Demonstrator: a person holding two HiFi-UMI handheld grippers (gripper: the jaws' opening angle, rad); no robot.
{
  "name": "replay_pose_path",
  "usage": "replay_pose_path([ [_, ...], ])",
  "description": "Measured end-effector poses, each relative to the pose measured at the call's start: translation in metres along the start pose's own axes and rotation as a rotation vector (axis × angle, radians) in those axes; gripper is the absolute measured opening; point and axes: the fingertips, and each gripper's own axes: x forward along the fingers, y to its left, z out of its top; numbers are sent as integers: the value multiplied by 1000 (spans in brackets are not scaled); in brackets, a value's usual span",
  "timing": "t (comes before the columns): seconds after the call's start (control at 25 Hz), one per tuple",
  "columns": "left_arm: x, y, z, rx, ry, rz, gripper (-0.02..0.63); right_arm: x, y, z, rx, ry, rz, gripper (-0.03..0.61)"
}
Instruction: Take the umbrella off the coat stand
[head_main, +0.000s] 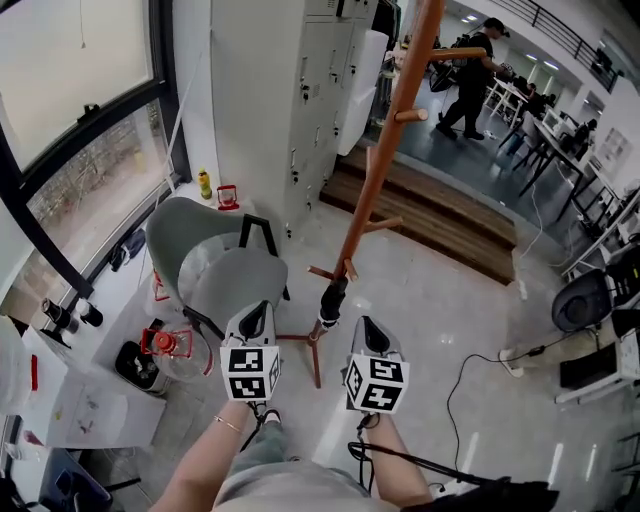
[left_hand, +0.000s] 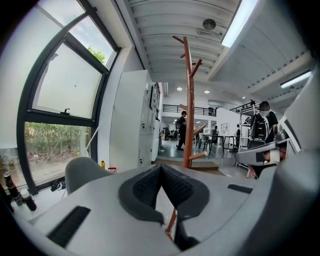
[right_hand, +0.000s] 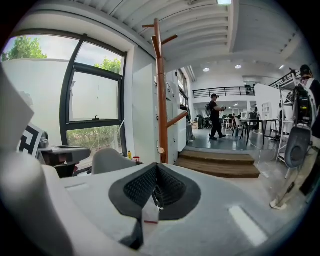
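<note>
At the centre of the head view stands the brown coat stand (head_main: 372, 190) on the pale floor; the black folded umbrella (head_main: 331, 300) hangs low on it, from a short peg near the base, close along the pole; the left gripper (head_main: 258, 312) and the right gripper (head_main: 368, 328) are held side by side near the foot of the stand, and neither touches the umbrella, which shows between their tips and a little beyond; a grey chair (head_main: 215, 255) is to the left of the stand, and white lockers (head_main: 305, 100) are behind it.

Along the left gripper view, the jaws meet at their tips with nothing between them, so this gripper is closed and empty; the stand (left_hand: 188, 100) rises straight ahead, the chair (left_hand: 82, 172) low at the left.

Along the right gripper view, the jaws are also pressed together and hold nothing; the stand (right_hand: 161, 100) is ahead, a little left of the tips; the chair (right_hand: 107, 160) is beside it.
</note>
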Motion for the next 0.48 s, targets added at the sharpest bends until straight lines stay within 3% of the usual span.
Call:
replay_pose_path([
  [0.28, 49, 23, 9, -9, 4, -40, -3, 42, -5, 8, -3, 19, -60, 5],
  [0.48, 67, 25, -5, -9, 42, -68, -3, 53, -10, -3, 9, 50, -87, 6],
])
